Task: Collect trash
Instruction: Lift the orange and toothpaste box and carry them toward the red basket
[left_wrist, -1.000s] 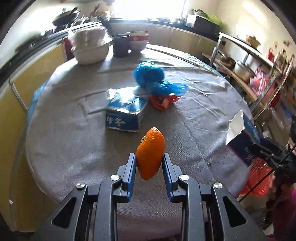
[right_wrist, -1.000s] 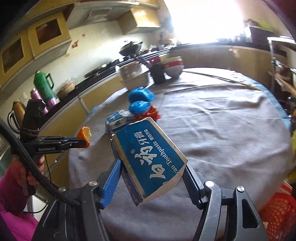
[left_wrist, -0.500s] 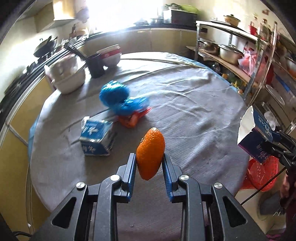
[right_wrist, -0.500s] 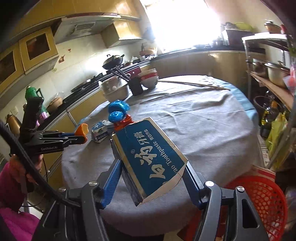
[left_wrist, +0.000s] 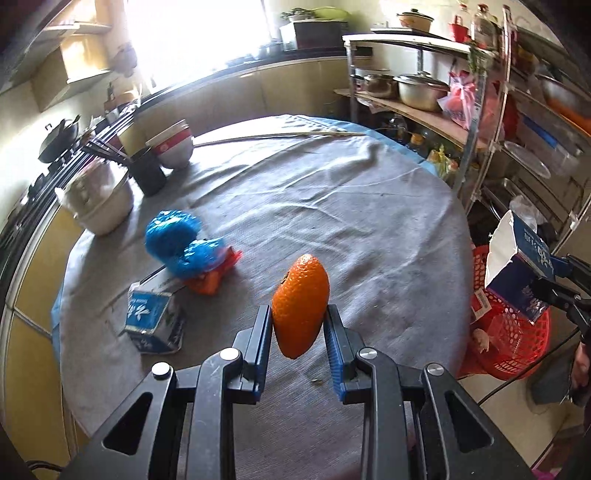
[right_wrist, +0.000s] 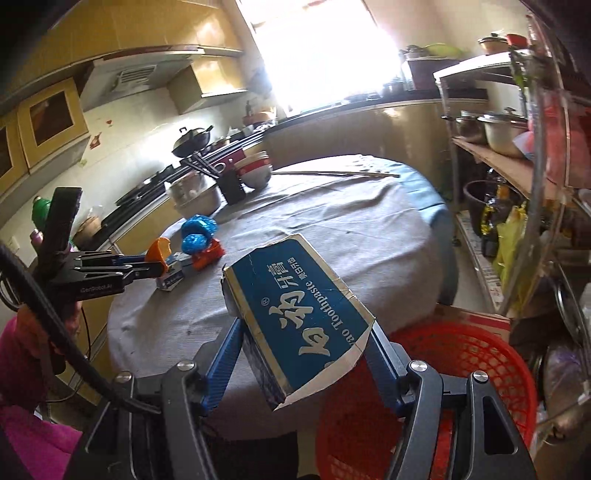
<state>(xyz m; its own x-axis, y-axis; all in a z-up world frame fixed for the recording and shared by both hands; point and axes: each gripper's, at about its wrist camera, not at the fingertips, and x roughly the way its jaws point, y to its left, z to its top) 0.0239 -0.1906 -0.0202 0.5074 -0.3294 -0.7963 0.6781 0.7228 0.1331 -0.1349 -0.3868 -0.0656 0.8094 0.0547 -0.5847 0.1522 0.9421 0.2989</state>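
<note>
Left gripper (left_wrist: 299, 325) pinches an orange peel (left_wrist: 300, 304), long axis upright, tip at twelve o'clock. Right gripper (right_wrist: 301, 354) clamps a toothpaste box (right_wrist: 295, 310), open end at five o'clock. Both have swung off the table (left_wrist: 332, 221); the red basket (right_wrist: 461, 369) now sits under the box.

Kitchen, washed out by a bright window (right_wrist: 325, 55). Yellow wall cabinets (right_wrist: 48, 122) and range hood (right_wrist: 129, 74) on one side; curved counter (left_wrist: 258, 85) below the window. Round bench (left_wrist: 332, 206) under grey cloth mid-room. Metal shelf rack (left_wrist: 476, 122) with pots opposite.
</note>
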